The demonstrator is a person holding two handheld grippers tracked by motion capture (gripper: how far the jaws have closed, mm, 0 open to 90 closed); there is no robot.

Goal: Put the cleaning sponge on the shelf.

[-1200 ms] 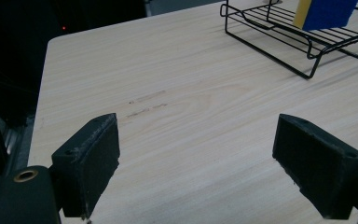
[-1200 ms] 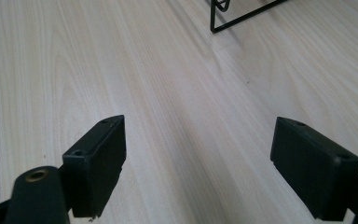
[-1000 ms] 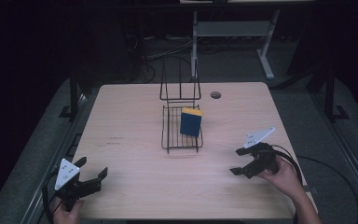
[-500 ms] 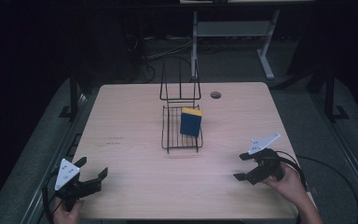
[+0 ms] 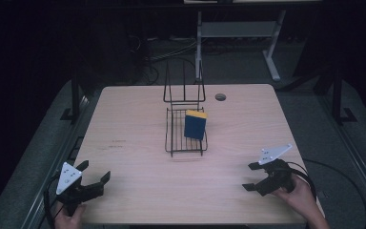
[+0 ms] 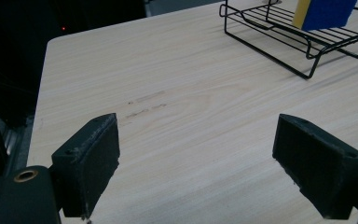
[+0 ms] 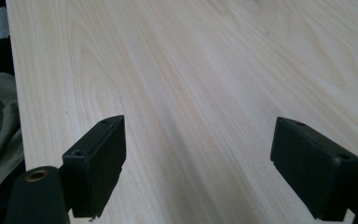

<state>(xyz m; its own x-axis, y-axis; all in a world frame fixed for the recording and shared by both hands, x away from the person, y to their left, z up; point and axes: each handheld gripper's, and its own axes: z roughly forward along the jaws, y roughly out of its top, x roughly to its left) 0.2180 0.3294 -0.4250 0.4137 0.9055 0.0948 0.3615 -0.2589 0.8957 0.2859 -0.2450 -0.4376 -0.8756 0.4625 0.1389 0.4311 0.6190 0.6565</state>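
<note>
Two wide-open tools, left hand-held gripper (image 5: 94,180) and right hand-held gripper (image 5: 252,176), sit well apart from the sponge (image 5: 195,125) in the wire rack (image 5: 172,143).

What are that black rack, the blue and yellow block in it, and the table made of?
The rack looks like thin metal wire with a black coating: slim bent rods with a slight sheen. The block seems to be a sponge: a matte blue body with a yellow layer on top. The table shows pale wood grain with a smooth finish, possibly laminate rather than solid wood.
</note>
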